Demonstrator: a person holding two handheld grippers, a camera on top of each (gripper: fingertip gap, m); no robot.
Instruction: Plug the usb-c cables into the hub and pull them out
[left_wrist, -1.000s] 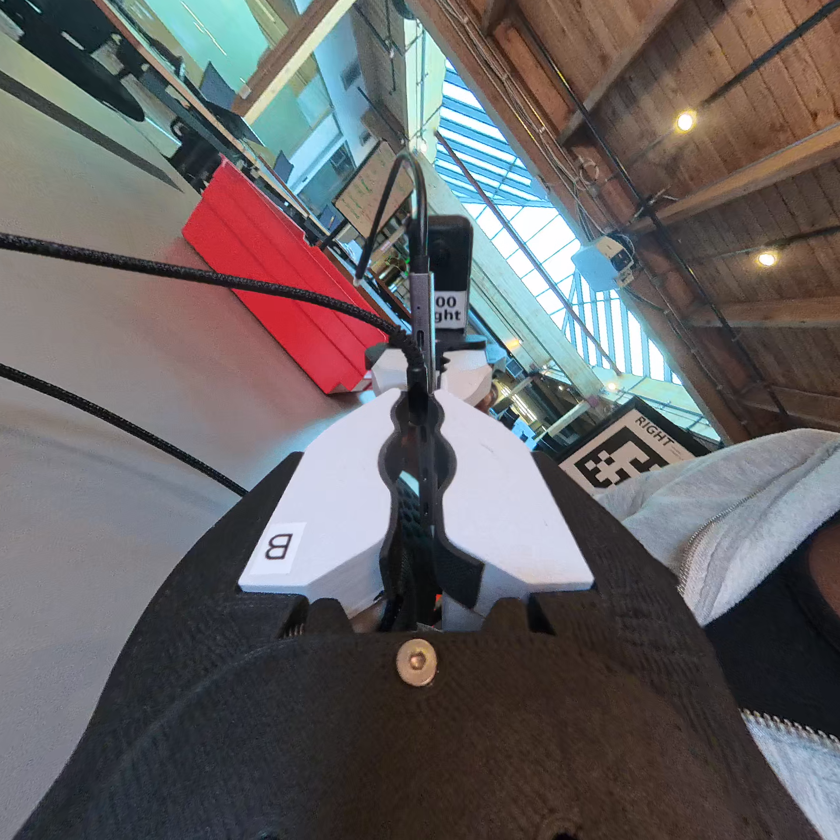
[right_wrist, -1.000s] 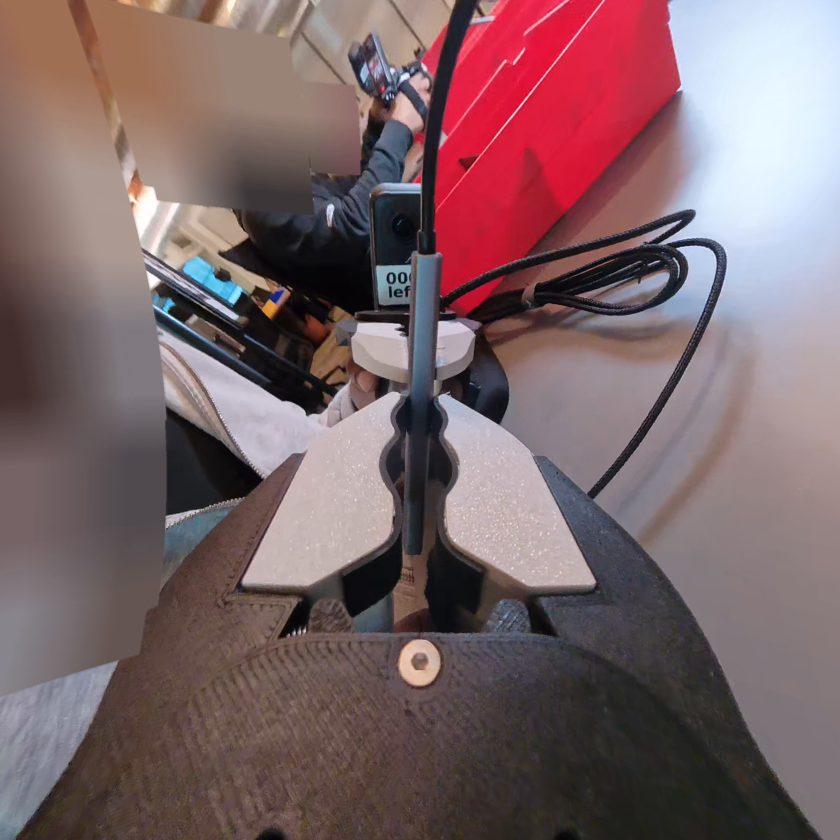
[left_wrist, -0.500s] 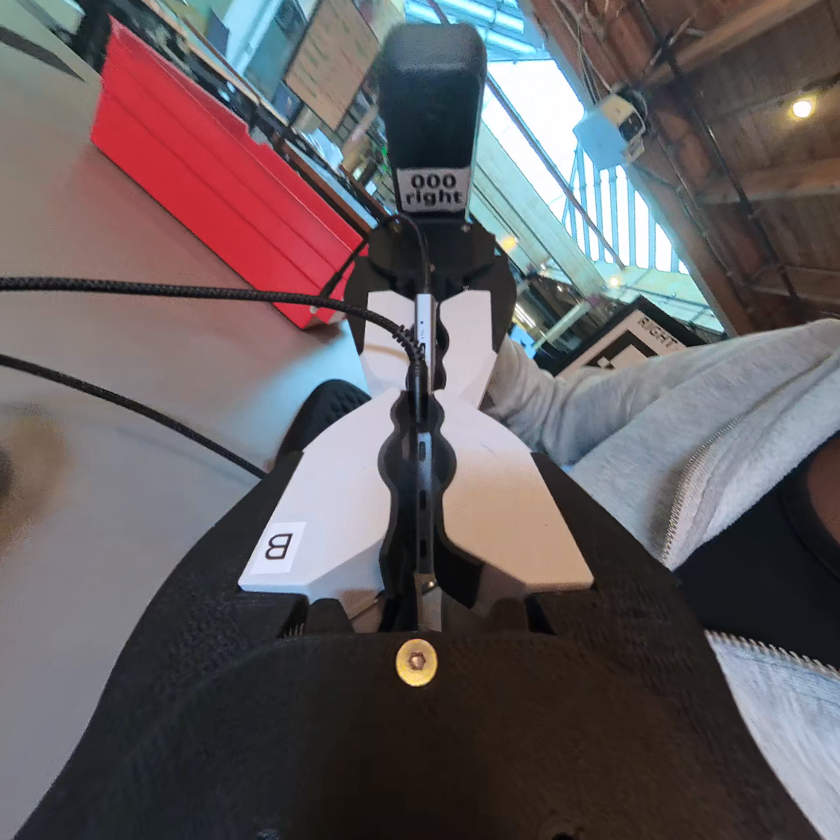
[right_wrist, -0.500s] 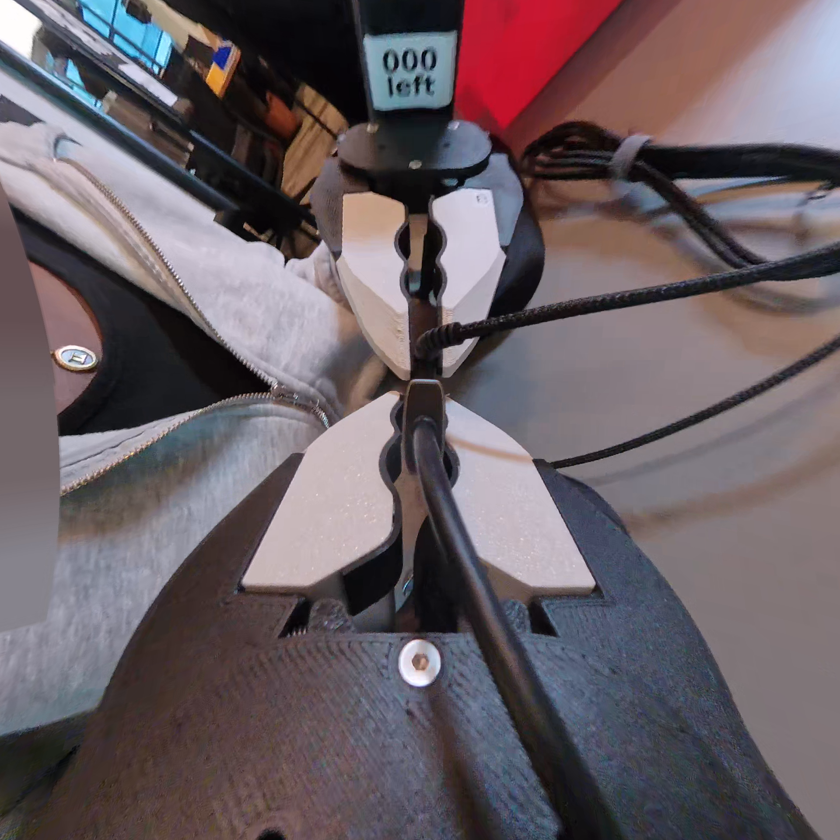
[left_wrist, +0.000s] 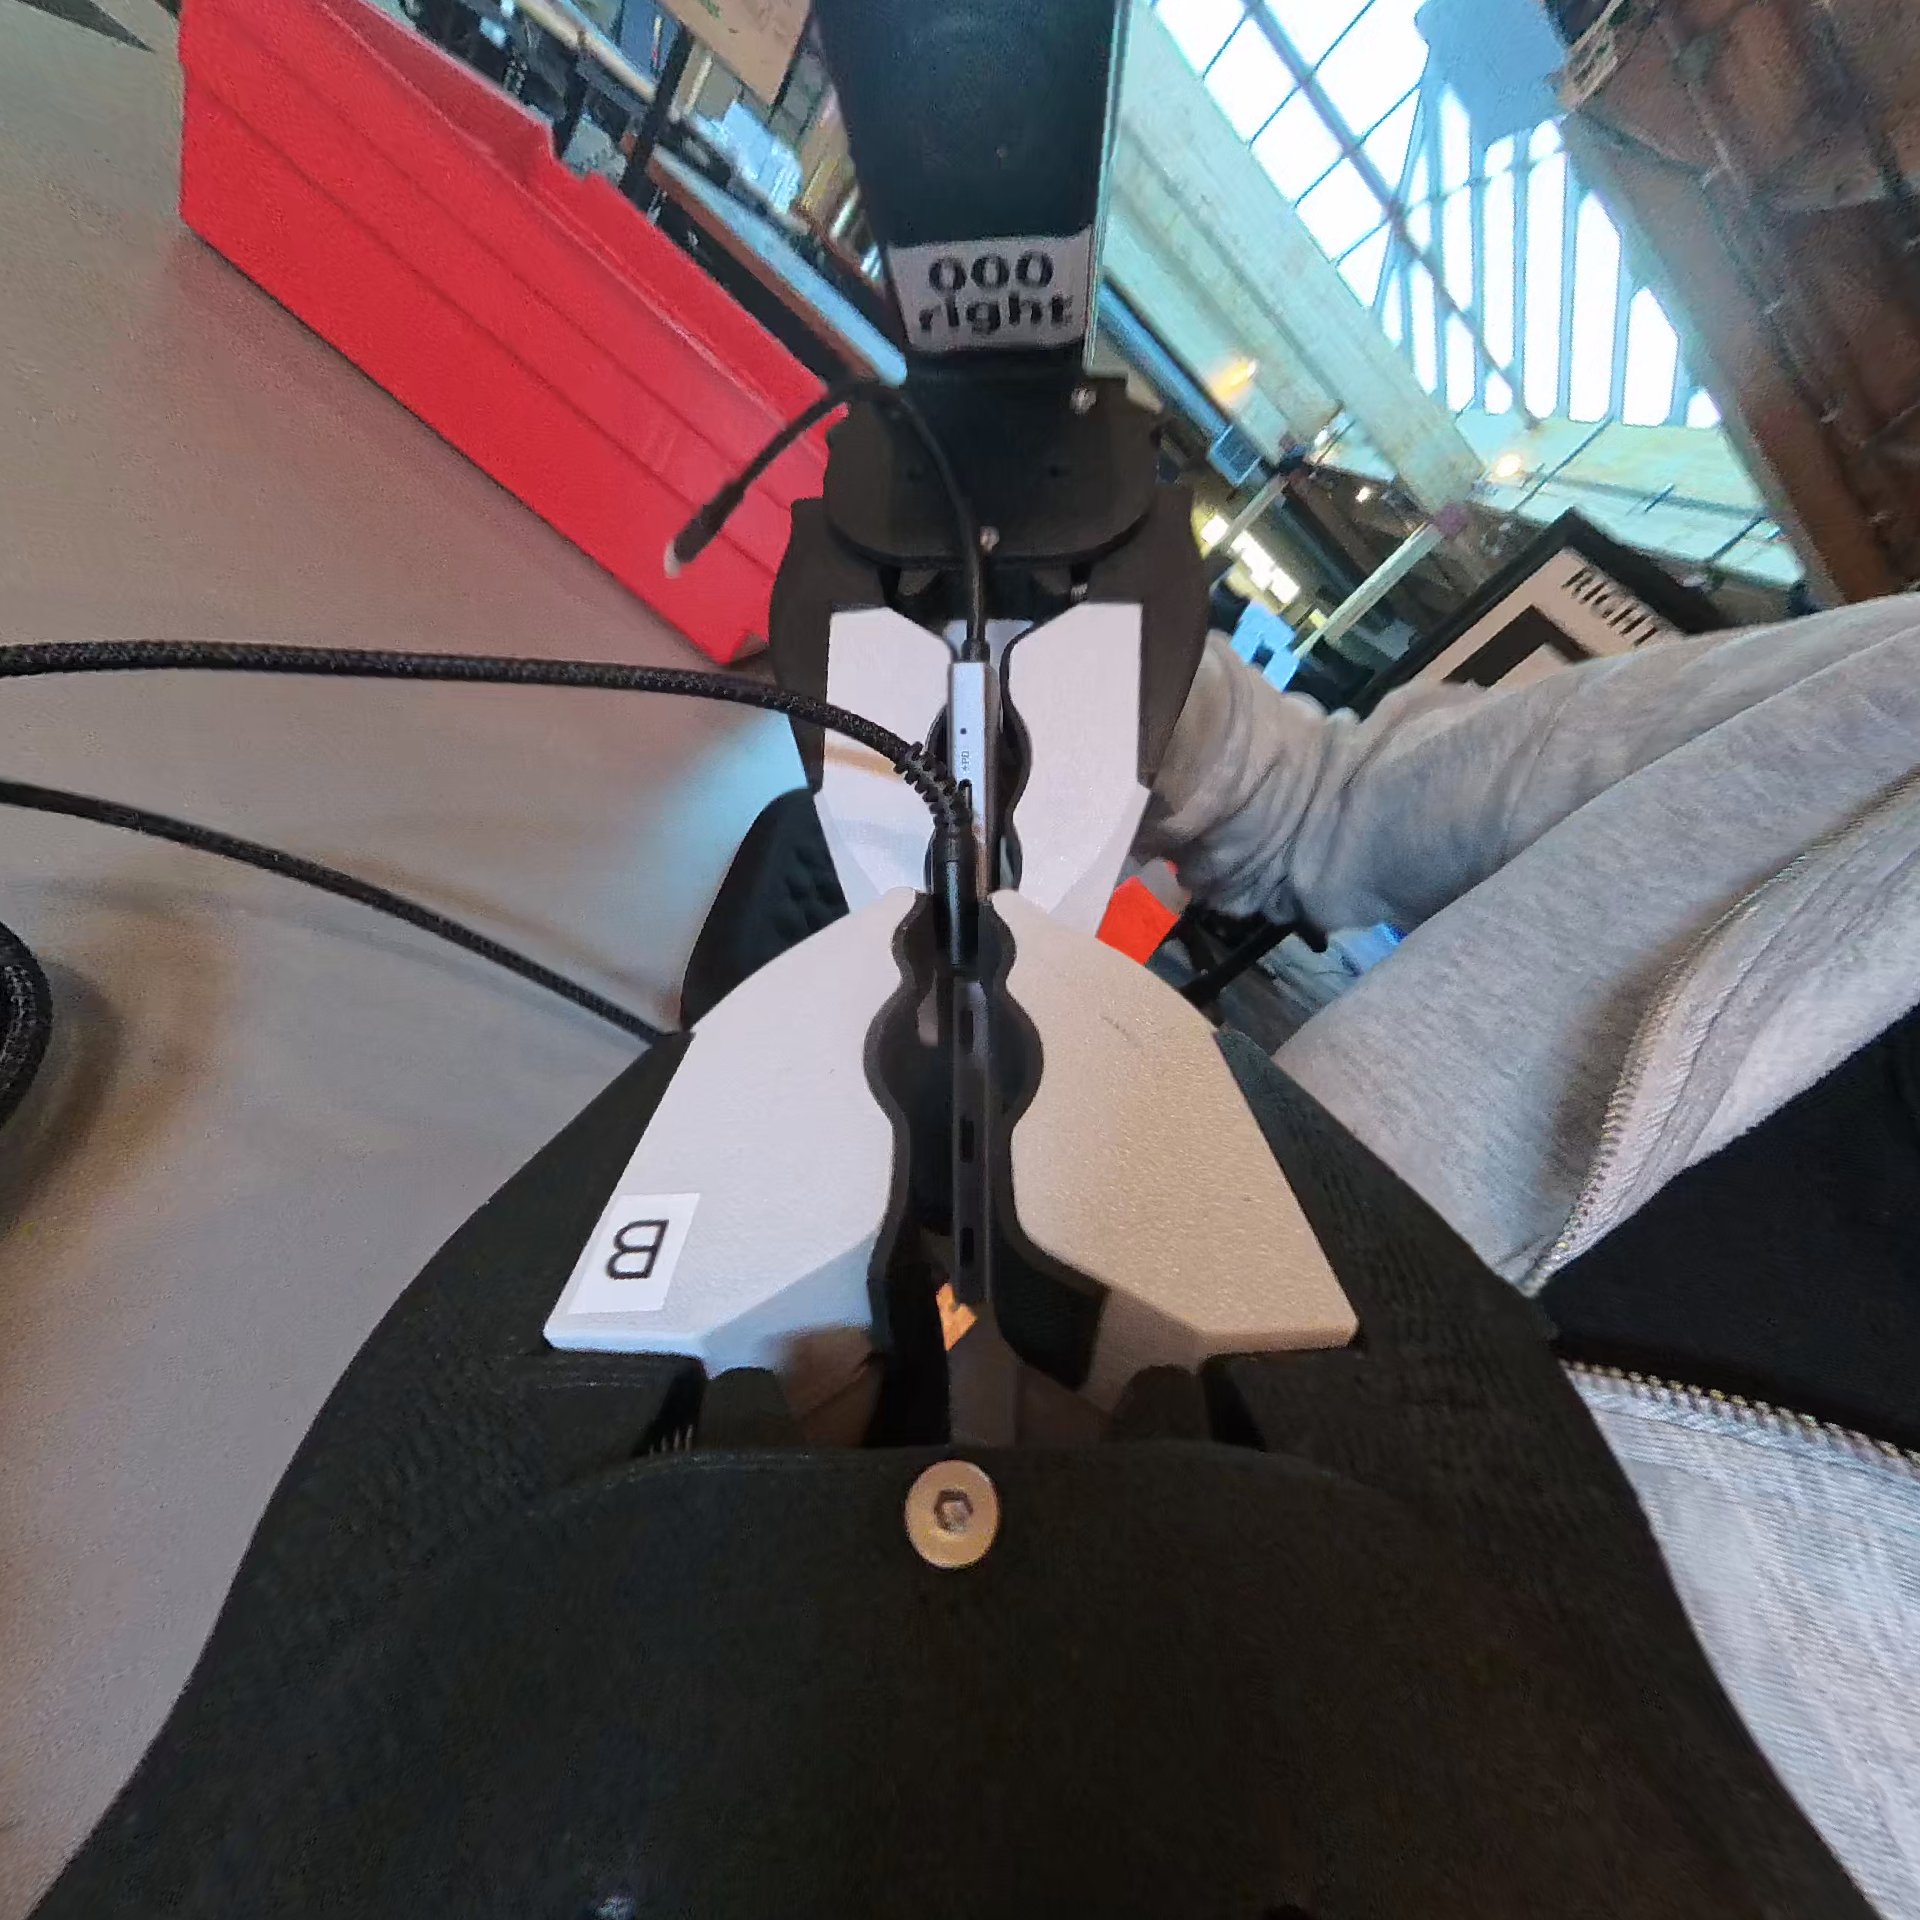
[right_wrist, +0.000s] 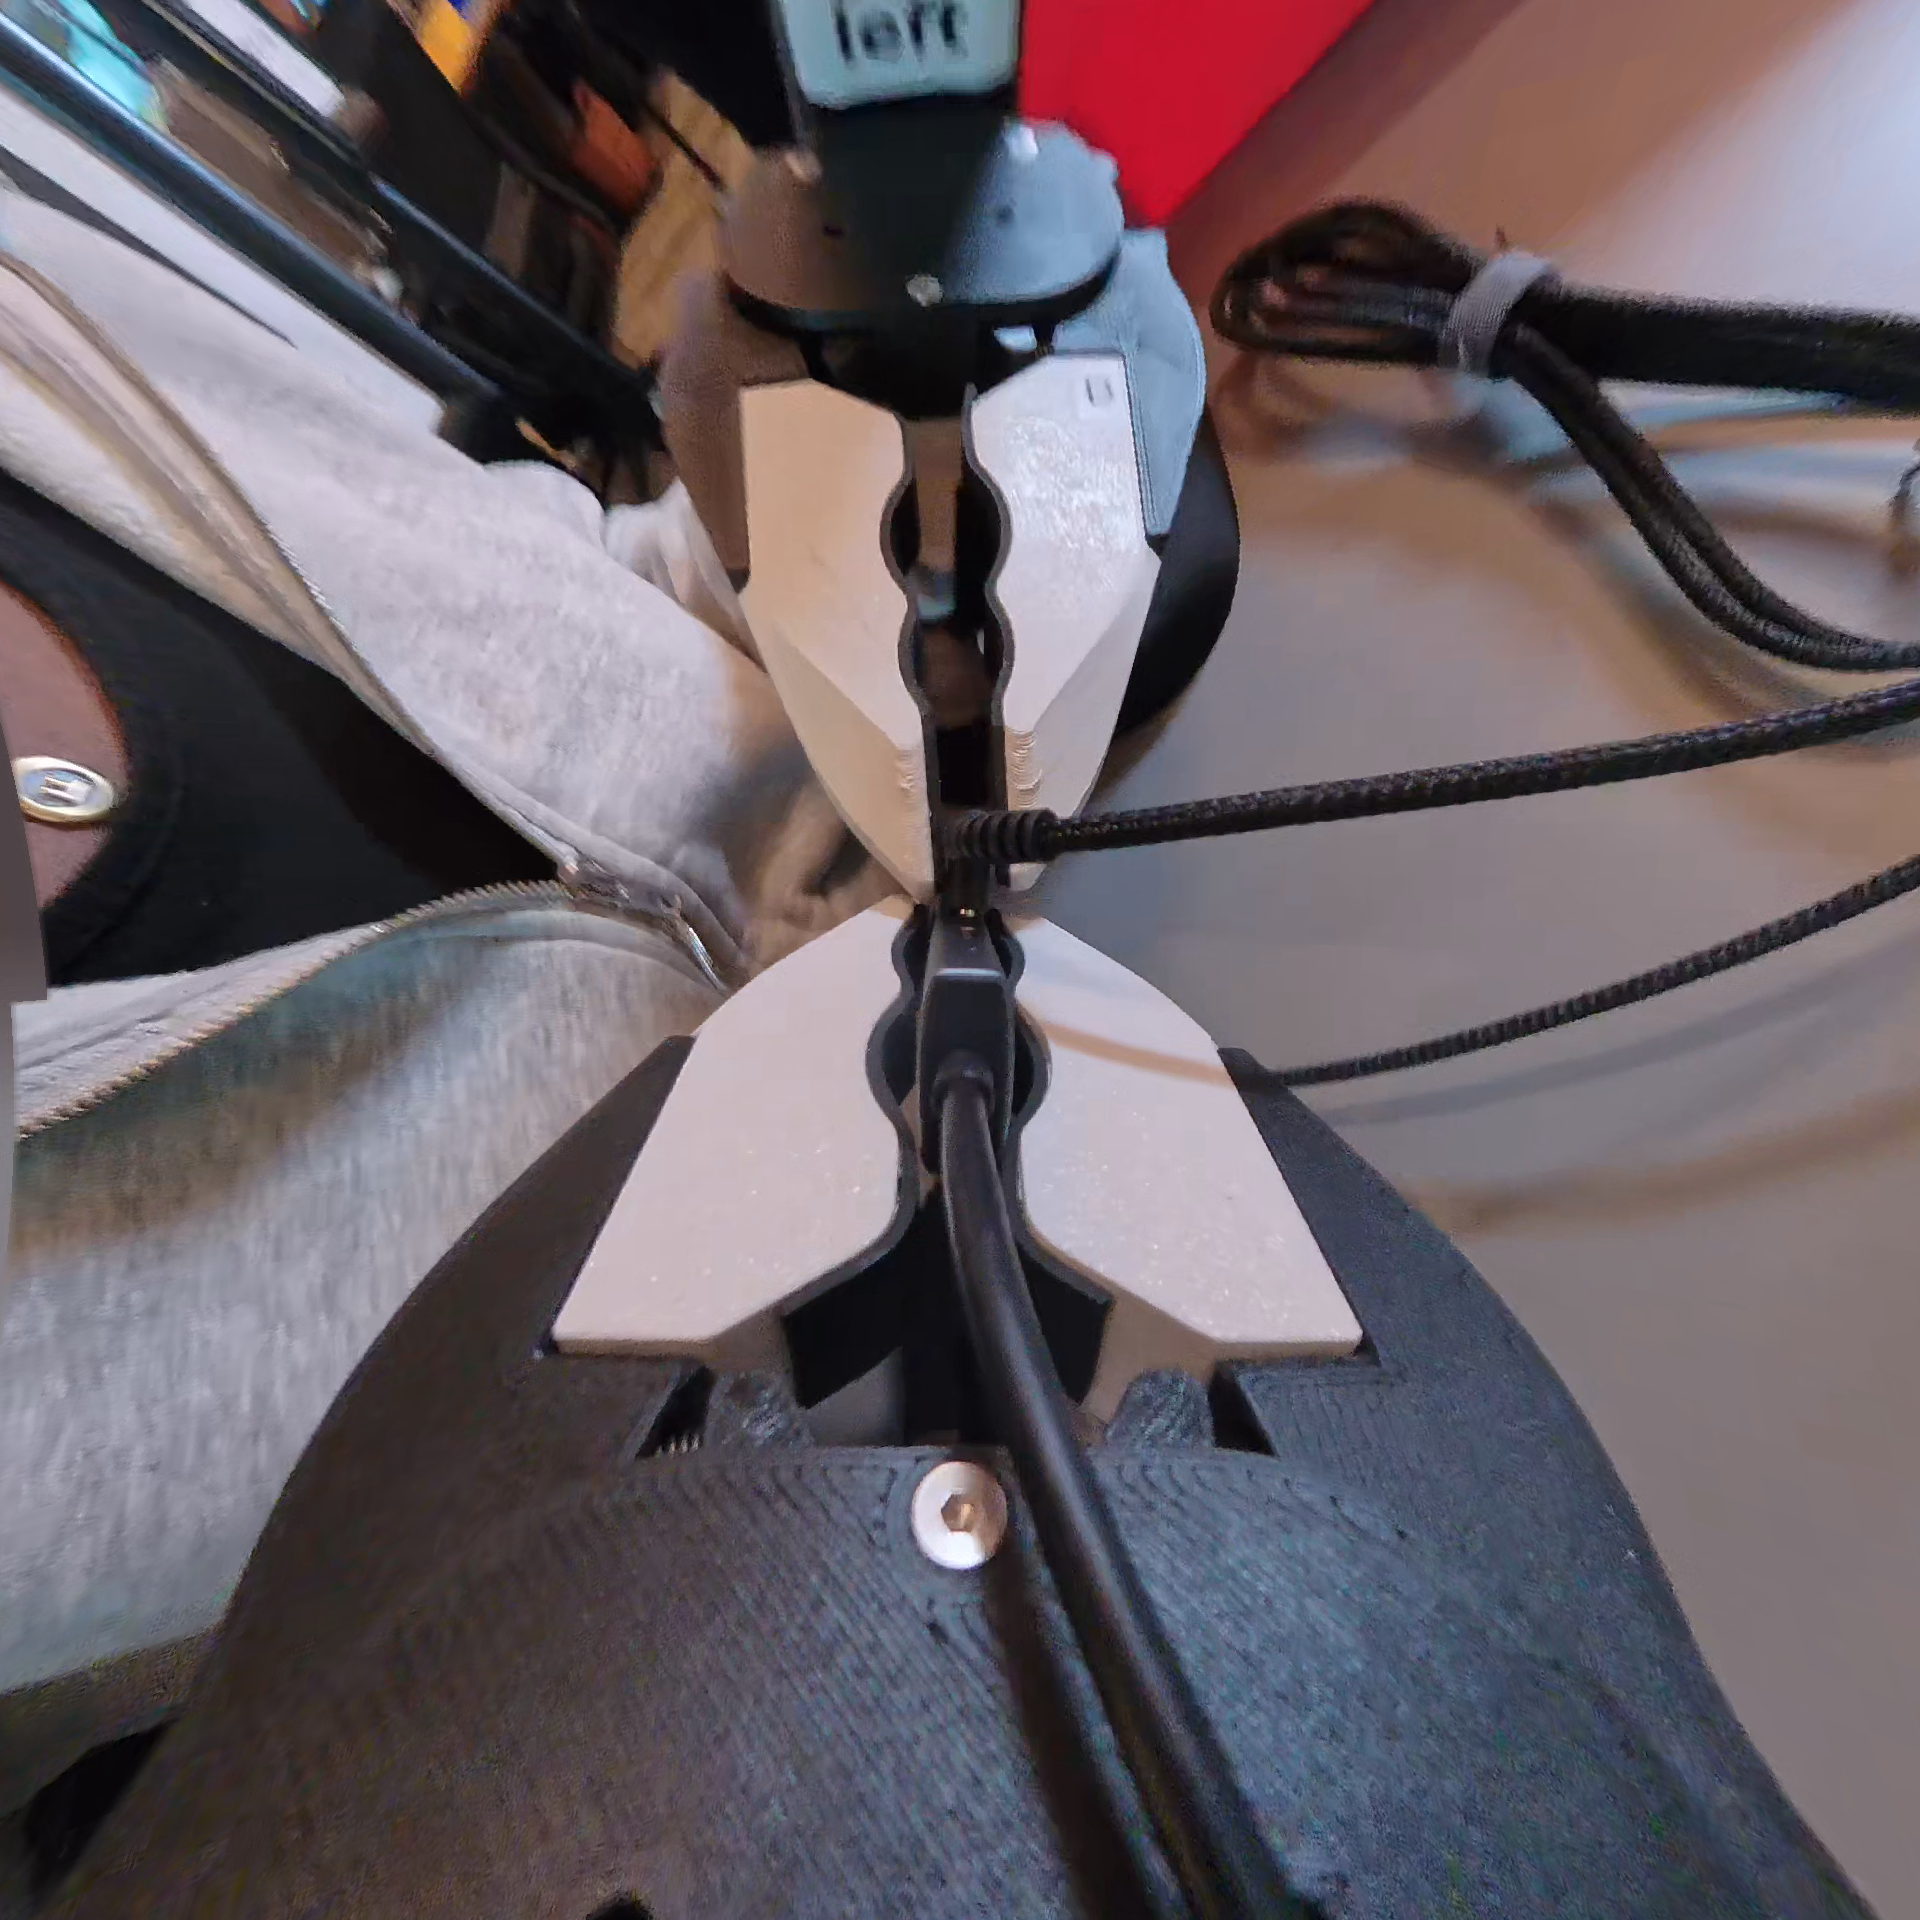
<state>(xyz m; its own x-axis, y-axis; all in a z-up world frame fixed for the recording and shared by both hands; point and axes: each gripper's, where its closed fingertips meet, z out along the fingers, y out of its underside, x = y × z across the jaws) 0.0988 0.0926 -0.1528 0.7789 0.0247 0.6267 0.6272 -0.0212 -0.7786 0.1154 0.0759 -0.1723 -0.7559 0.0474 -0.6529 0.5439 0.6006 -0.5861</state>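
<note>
Clamping the slim grey metal hub (left_wrist: 964, 1122), the left gripper (left_wrist: 961, 914) meets the right gripper (right_wrist: 961, 914), closed on the hub's other end, beside a braided black cable (left_wrist: 416, 665).

grey table (left_wrist: 312, 1039), red box (left_wrist: 468, 301) (far edge), cable bundle (right_wrist: 1558, 343)

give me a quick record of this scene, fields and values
left gripper: shut on the plug of the braided usb-c cable
right gripper: shut on the silver hub
grippers: facing, tip to tip
plug and hub: touching; seating unclear
thin hub cable: far end free
background: red bin on grey table
</note>
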